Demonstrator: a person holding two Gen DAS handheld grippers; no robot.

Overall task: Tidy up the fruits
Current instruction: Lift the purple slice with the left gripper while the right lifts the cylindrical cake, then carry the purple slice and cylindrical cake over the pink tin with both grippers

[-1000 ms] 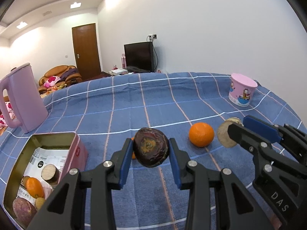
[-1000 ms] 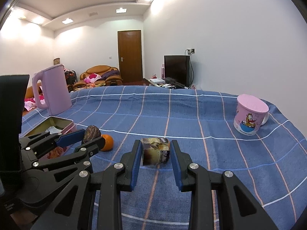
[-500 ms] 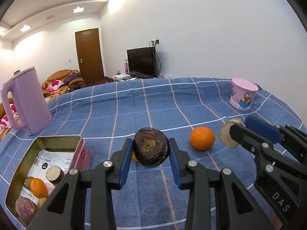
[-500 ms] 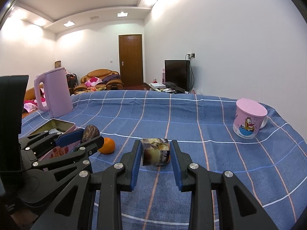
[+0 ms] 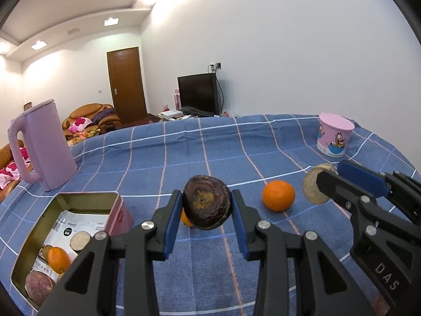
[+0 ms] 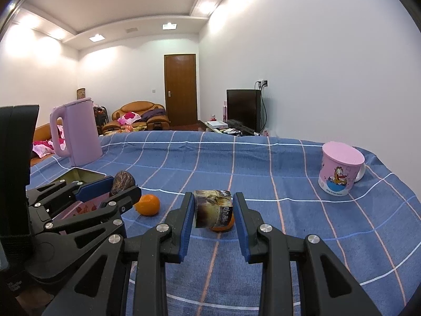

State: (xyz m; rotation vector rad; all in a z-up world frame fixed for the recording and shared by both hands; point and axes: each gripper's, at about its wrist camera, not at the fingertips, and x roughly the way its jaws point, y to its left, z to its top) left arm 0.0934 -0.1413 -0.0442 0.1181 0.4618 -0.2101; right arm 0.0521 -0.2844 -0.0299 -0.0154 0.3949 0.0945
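Risk noted: my left tongs (image 5: 207, 205) clamp a dark round fruit (image 5: 207, 202) mid-frame, my right tongs (image 6: 213, 212) clamp a cut chunk (image 6: 213, 208), both above the worktop (image 5: 184, 155); curved skins could slip before the tin (image 5: 86, 200) at lower left.

Pink kettle (image 5: 43, 144), cartoon cup (image 5: 333, 134), television (image 5: 198, 95)

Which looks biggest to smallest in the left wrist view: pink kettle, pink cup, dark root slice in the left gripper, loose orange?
1. pink kettle
2. dark root slice, clamped in the left gripper; it is nearest the camera, so its rank is unsure
3. pink cup
4. loose orange, close to the cup in apparent size
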